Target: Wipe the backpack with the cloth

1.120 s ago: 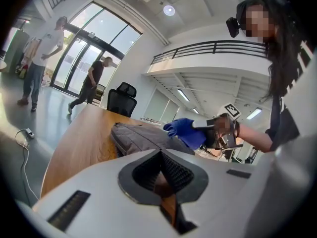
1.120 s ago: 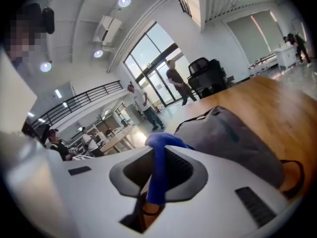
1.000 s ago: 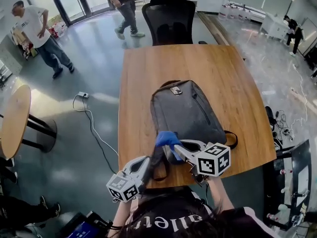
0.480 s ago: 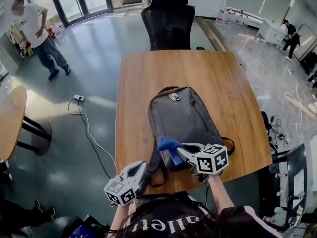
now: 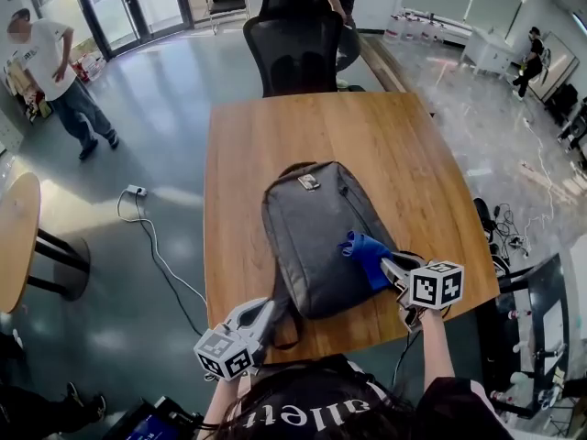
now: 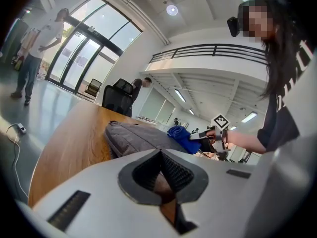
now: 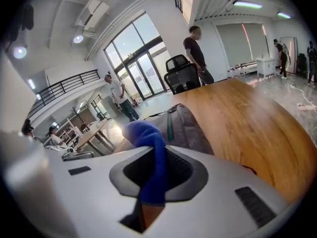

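At the near end of the wooden table [image 5: 275,145] the grey backpack [image 5: 307,223] lies flat, its top handle toward the far side and its straps toward the person. The right gripper [image 5: 388,266] has its jaws closed tight on the blue cloth [image 5: 365,255]. In the right gripper view a fold of it runs down between the pads while the rest bunches beyond the tips. A second ago that bunch sat on the near-left part of the bag's front, close to the left gripper. Half a second ago it was nearer the middle, and now it rests on the bag's right flank, just beside the right edge. The cloth has therefore been drawn left to right across the near end of the front panel, which I judge to be one wiping stroke finishing at the edge. The left gripper [image 5: 268,308] has stayed at the bag's near-left corner, beside the shoulder strap [image 5: 292,326]. Its own view shows the pads meeting at the tips with nothing visible caught between them, so it looks to be steadying the bag rather than holding it. The middle and far parts of the front carry no cloth in any of these pictures, so most of the wiping likely remains, and the next stroke probably needs the cloth brought back onto the panel further from the person
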Demonstrator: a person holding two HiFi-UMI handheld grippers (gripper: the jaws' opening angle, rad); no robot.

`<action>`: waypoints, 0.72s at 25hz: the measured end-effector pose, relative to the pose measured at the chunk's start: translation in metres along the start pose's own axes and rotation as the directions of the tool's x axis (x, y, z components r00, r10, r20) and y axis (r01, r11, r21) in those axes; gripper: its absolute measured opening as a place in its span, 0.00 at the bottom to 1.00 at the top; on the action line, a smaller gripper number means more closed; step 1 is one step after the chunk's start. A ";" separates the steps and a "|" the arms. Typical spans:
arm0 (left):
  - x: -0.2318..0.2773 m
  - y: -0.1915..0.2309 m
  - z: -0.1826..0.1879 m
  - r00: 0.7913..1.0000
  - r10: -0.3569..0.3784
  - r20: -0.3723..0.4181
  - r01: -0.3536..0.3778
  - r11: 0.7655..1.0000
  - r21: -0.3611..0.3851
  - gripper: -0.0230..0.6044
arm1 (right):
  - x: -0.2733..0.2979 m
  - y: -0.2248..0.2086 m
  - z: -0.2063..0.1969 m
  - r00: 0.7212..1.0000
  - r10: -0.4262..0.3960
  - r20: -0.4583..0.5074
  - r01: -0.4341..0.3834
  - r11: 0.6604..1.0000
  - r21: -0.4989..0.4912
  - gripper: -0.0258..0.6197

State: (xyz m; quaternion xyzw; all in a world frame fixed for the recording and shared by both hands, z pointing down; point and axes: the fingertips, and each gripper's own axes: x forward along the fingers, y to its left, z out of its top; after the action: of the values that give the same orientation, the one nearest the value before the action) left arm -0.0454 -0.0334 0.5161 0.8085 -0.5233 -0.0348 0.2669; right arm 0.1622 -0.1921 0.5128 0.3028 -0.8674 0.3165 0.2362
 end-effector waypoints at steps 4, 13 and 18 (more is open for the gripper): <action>0.005 -0.002 -0.001 1.000 -0.008 -0.005 0.008 1.000 -0.002 0.04 | -0.017 -0.048 0.000 0.996 -0.090 0.008 0.090 0.995 0.034 0.14; 0.007 0.003 -0.002 1.000 -0.002 -0.005 0.002 1.000 -0.009 0.04 | -0.034 -0.087 0.009 0.980 -0.198 -0.003 0.198 0.980 0.025 0.14; 0.007 0.006 -0.003 1.000 0.004 -0.006 -0.004 1.000 -0.012 0.04 | -0.021 -0.021 0.044 0.995 -0.069 0.065 0.074 0.995 -0.065 0.14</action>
State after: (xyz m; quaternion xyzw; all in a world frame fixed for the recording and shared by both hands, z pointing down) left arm -0.0462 -0.0405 0.5237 0.8059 -0.5239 -0.0349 0.2736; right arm 0.1820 -0.2276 0.4781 0.3353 -0.8730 0.2691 0.2303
